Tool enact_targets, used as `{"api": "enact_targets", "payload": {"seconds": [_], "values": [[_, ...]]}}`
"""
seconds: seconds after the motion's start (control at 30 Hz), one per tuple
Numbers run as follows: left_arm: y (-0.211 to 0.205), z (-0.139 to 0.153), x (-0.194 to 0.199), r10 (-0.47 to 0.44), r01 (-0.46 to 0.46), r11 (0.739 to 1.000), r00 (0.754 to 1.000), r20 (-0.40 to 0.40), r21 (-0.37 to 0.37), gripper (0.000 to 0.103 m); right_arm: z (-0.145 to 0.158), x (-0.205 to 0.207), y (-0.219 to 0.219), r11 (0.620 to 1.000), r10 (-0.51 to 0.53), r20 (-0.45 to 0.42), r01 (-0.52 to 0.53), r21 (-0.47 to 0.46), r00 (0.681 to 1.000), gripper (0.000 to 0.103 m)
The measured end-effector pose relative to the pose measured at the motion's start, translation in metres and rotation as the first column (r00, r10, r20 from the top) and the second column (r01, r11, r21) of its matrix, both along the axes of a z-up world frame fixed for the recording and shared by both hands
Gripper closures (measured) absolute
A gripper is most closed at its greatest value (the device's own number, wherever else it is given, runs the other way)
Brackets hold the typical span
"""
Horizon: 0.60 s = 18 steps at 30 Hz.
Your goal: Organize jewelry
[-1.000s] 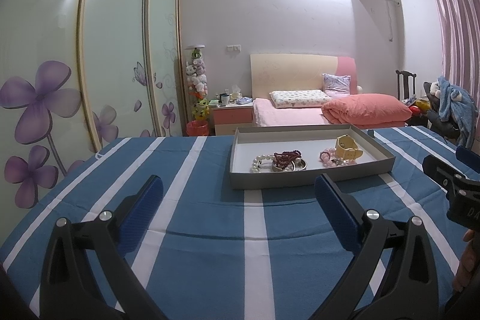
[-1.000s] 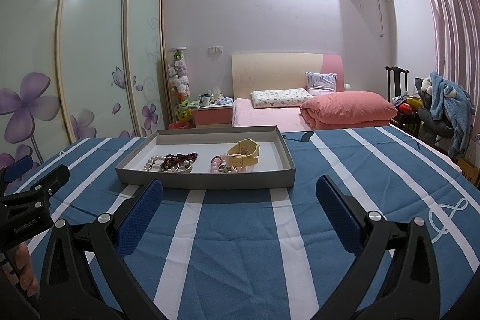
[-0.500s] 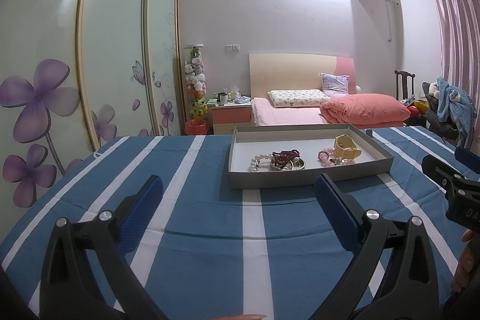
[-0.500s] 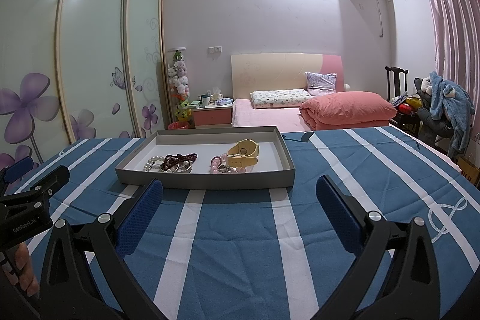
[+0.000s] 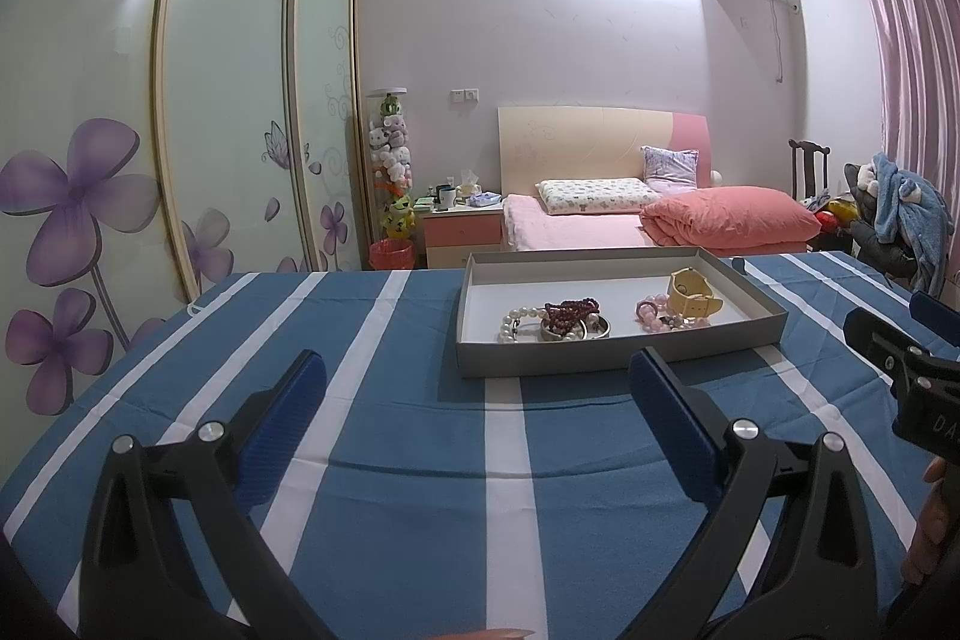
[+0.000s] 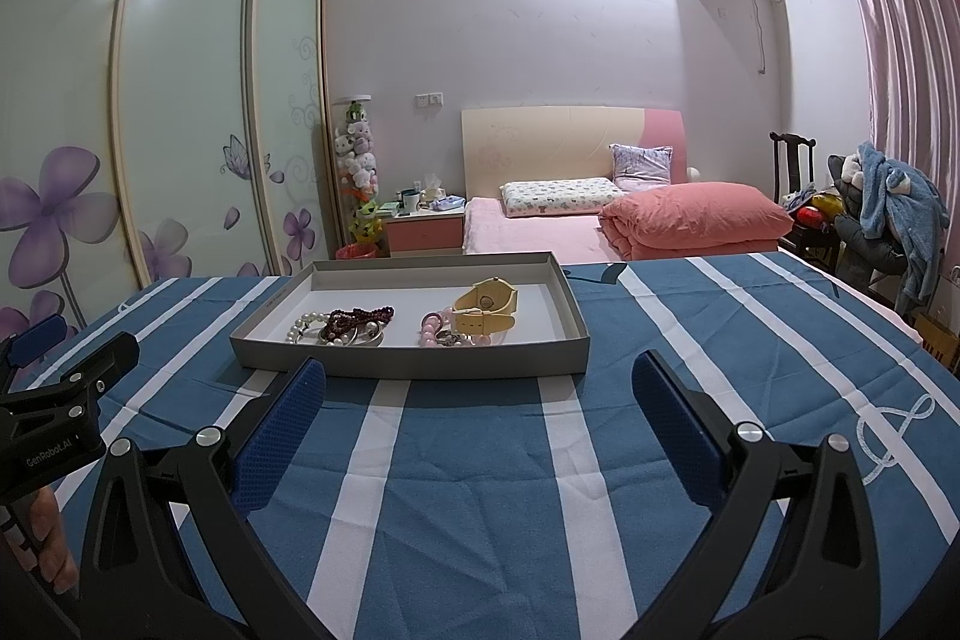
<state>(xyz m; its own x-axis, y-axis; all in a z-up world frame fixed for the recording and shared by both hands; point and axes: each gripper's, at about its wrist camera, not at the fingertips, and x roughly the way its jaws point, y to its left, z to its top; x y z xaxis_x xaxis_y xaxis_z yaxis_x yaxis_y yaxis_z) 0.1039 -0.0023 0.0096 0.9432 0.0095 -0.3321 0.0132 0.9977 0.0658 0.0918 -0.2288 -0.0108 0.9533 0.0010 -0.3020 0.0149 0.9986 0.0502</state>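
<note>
Both the left claw (image 5: 474,418) and right claw (image 6: 477,418) are gaping empty near a shallow rectangular grey cardboard tray (image 6: 414,361) holding beaded bracelets (image 6: 354,323), lying lengthwise left-to-right.

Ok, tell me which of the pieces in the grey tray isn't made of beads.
The pale yellow wristwatch, at the right end of the shallow grey tray: it has a solid strap, unlike the white pearl strand, dark red bead string and pink bead bracelet.
</note>
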Motion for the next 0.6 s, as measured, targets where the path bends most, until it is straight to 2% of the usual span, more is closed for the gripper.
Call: {"api": "enact_targets", "payload": {"seconds": [0.6], "values": [[-0.0004,0.0004,-0.0005,0.000,0.000,1.000,1.000,-0.001,0.000,0.004,0.0006,0.0004,-0.0003,1.000,0.000,-0.001,0.000,0.000,1.000,0.002]]}}
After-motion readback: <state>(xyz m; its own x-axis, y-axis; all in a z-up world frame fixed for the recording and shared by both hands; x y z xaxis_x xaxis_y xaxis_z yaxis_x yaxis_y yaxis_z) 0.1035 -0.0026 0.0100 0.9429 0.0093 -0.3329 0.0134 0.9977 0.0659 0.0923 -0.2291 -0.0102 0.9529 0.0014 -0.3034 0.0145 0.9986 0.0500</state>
